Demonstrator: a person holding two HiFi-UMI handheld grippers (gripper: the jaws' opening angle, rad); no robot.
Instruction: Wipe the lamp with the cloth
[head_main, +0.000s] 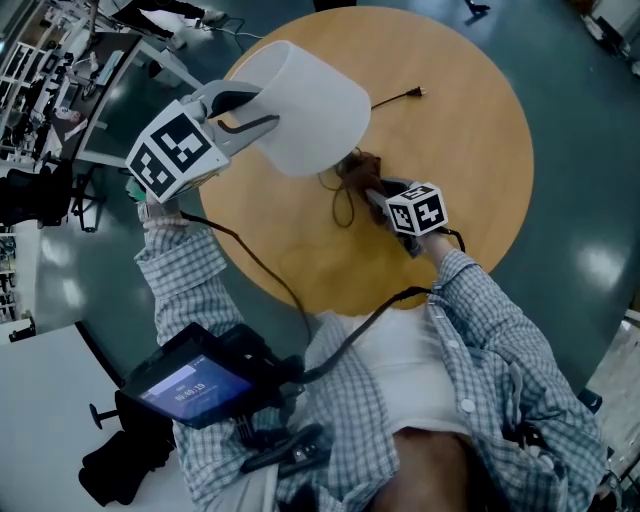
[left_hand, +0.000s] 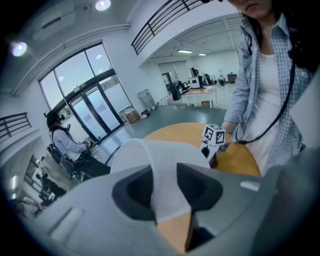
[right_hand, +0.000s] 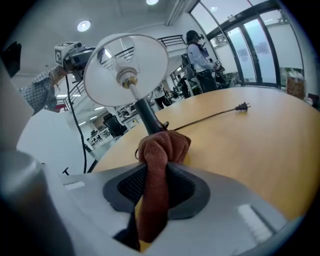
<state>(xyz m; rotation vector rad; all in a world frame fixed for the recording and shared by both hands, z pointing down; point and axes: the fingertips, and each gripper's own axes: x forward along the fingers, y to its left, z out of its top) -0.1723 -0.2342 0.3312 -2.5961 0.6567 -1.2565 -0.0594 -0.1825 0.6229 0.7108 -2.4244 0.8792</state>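
Observation:
A lamp with a white shade stands tilted on the round wooden table. My left gripper is shut on the rim of the white lampshade. My right gripper is shut on a brown cloth, which is bunched against the lamp's dark stem near its base. The right gripper view looks up into the shade and shows the bulb socket. The brown cloth shows just under the shade in the head view.
The lamp's black cord runs across the table to a loose plug. Desks and chairs stand left of the table. A seated person is by the glass doors. A device with a lit screen hangs at my waist.

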